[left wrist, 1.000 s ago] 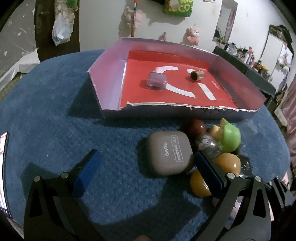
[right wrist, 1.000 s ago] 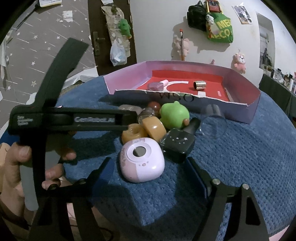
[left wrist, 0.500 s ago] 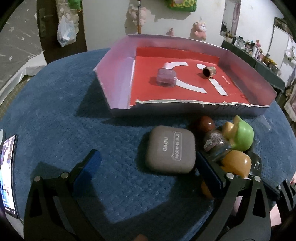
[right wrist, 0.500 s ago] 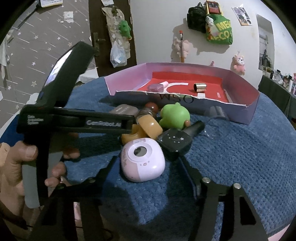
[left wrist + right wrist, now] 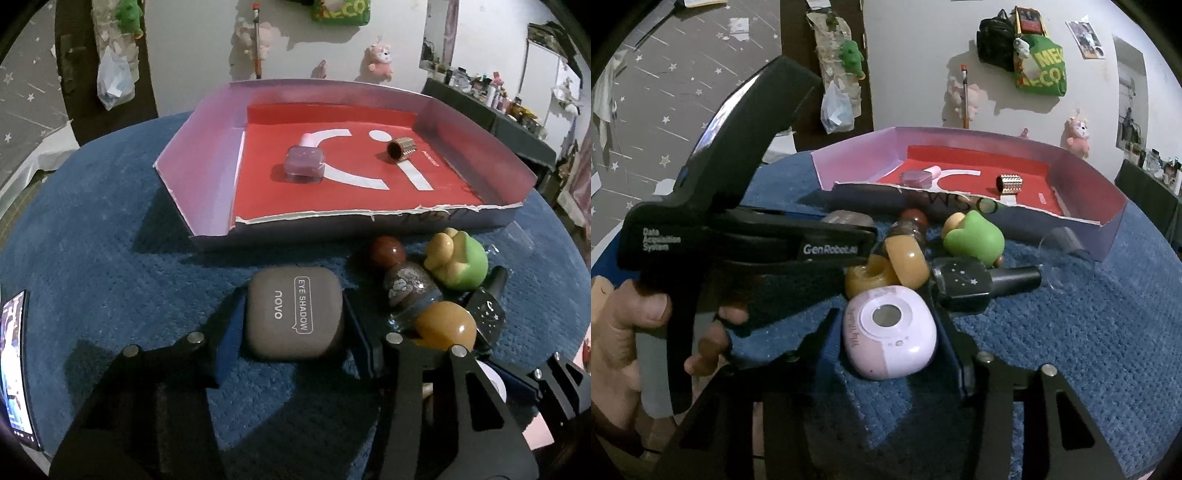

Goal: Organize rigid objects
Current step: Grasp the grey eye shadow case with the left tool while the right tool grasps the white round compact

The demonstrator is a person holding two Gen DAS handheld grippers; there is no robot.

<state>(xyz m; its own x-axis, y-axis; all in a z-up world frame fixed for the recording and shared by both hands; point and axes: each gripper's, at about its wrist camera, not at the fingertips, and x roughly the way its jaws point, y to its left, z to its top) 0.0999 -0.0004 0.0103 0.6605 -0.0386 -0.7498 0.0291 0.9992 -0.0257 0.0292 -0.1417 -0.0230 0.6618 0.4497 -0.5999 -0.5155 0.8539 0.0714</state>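
Note:
My left gripper (image 5: 291, 332) is shut on a grey eye-shadow case (image 5: 293, 318) that lies on the blue mat. My right gripper (image 5: 890, 343) is shut on a pink rounded case (image 5: 890, 338), also on the mat. Behind them lies a pile: a green frog toy (image 5: 460, 262), amber rings (image 5: 907, 260), a dark starred bottle (image 5: 964, 286) and a brown ball (image 5: 388, 252). The red-floored box (image 5: 207, 155) holds a purple nail polish bottle (image 5: 304, 162) and a studded gold ring (image 5: 400, 147).
A phone (image 5: 14, 365) lies at the mat's left edge. A clear cup (image 5: 1065, 254) lies on its side right of the pile. The left gripper's body (image 5: 738, 221) fills the left of the right wrist view.
Both grippers moved forward and closed: the left onto the grey eye-shadow case, the right onto the pink case.

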